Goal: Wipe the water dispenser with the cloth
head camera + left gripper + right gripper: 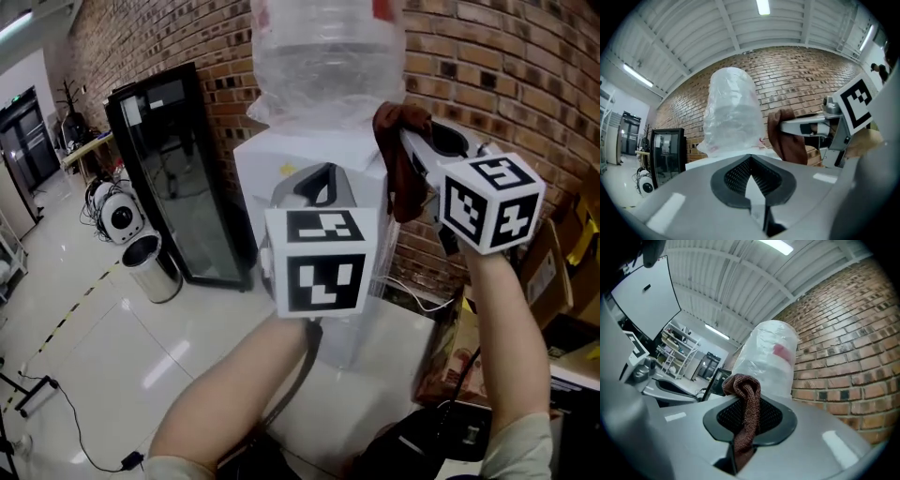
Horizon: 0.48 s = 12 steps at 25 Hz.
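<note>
Right gripper [414,145] tight on cloth [746,418], left gripper [751,165] together, empty, before water dispenser [305,155] beside black cabinet [173,169].

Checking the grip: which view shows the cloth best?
The right gripper view: the cloth sits pinched between the right hand-held gripper's shut jaws. The head view and left gripper view show it side-on, hanging down.
</note>
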Available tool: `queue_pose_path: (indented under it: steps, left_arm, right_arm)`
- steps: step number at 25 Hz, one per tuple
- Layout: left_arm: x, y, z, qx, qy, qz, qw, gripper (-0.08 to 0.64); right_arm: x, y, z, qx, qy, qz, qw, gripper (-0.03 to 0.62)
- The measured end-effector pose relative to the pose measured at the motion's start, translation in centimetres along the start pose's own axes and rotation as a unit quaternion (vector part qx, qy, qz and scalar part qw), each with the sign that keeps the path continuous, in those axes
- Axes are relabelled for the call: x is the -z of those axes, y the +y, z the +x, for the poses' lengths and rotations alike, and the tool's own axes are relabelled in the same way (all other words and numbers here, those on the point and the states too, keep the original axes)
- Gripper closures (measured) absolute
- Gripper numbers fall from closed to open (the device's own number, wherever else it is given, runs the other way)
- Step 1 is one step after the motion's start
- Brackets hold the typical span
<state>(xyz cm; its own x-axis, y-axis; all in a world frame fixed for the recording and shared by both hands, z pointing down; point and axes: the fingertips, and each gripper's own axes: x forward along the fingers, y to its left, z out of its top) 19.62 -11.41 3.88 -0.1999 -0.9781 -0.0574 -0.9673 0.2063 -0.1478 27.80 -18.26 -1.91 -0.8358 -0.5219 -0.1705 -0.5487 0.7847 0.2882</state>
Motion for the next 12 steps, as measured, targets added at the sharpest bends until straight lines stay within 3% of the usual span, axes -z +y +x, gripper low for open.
queue_pose_path:
  steps: [3,8,12]
  left_arm:
    - [-1.4,0.6,0.6,-0.006,0.005,0.005,1.0000,0.560]
    - [-1.3,0.6,1.5,0.001,0.022,-0.004,0.9997,0.560]
    - [-0.4,0.7,2.0,0.010,0.033,-0.010,0.9993,0.560]
  right_arm:
    - [0.1,-0.2,3.3,-0.007,0.039,-0.030,0.999,0.522]
    - [3.8,-0.3,6.8,-0.023,0.128,-0.057,0.990,0.522]
    - [4.7,1.1,7.1,-0.058,0.150,-0.062,0.985,0.523]
